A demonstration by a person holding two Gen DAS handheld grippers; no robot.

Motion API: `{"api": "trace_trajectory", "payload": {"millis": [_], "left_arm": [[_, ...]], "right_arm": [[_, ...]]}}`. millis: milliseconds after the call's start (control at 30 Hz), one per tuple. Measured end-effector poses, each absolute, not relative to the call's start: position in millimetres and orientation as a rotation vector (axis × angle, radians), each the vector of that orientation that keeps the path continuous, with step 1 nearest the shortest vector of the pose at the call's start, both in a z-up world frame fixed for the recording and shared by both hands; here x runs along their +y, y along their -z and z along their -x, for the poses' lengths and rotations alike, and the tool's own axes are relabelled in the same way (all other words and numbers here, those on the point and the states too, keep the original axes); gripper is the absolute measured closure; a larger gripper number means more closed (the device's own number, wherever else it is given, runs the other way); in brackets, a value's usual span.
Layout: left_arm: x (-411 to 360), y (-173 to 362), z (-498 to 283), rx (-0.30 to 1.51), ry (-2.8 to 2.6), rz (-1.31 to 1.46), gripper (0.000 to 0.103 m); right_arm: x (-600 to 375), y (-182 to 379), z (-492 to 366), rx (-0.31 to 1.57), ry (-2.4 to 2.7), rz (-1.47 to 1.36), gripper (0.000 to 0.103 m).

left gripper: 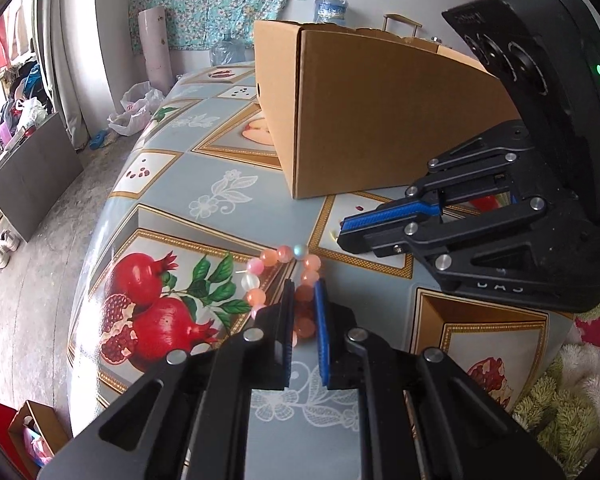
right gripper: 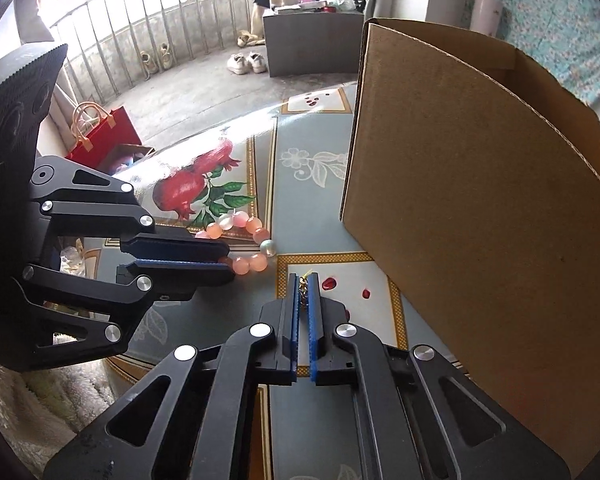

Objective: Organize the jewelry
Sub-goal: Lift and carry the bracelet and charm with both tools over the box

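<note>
Grey concrete floor (right gripper: pixel 204 80) runs out to a pale railing (right gripper: pixel 148 12) along the bright side of the room, and a flowered turquoise cloth (left gripper: pixel 216 0) hangs on the far wall. Down on that floor I've got white shoes (right gripper: pixel 246 63), a red paper bag (right gripper: pixel 104 132) with tan handles, and a grey board (left gripper: pixel 36 176) leaning up.

Coming in closer, my table (left gripper: pixel 172 184) wears a glossy blue-grey oilcloth printed with gold-edged squares, white lace flowers and red pomegranates (left gripper: pixel 148 304). A big open cardboard box (left gripper: pixel 372 112) stands on it, brown and plain, filling most of the right wrist view. Fluffy green and cream fabric (left gripper: pixel 572 392) bunches at the table's near edge.

Now the work. My left gripper (left gripper: pixel 305 292) is clamped on the bead bracelet (left gripper: pixel 284 256), pink, orange and milky beads; one side of the loop is pinched between the blue pads while the rest lies on the cloth beside the pomegranate print. My right gripper (right gripper: pixel 304 284) sits just beside it, near the box corner, jaws drawn almost together on a small gold chain piece (right gripper: pixel 303 289) caught between the tips. I can't make out what kind of piece it is.
</note>
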State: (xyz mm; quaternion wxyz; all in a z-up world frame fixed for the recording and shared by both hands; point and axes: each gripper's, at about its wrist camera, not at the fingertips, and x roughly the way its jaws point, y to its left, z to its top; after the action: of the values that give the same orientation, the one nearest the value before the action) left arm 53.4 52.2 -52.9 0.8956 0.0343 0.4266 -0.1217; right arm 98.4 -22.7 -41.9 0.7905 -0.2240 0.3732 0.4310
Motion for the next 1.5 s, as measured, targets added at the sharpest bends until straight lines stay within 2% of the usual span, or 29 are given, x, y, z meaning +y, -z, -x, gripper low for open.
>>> {"api": "trace_trajectory", "payload": {"millis": [400, 633, 967, 1267, 1500], "left_arm": [[54, 48, -50, 0.867, 0.247, -0.053, 0.094], [54, 23, -43, 0.804, 0.242, -0.039, 0.094], [58, -55, -34, 0.640, 0.277, 0.014, 0.094], [44, -141, -62, 0.482, 0.401, 0.024, 0.094], [-6, -165, -122, 0.526, 0.532, -0.007, 0.094]], "right_arm": [[-70, 9, -93, 0.760, -0.890, 0.334, 0.103], [-108, -21, -84, 0.694, -0.868, 0.225, 0.103], [-168, -80, -75, 0.514, -0.836, 0.081, 0.103], [-220, -128, -96, 0.340, -0.799, 0.015, 0.103], [-244, -128, -143, 0.393, -0.817, -0.025, 0.103]]}}
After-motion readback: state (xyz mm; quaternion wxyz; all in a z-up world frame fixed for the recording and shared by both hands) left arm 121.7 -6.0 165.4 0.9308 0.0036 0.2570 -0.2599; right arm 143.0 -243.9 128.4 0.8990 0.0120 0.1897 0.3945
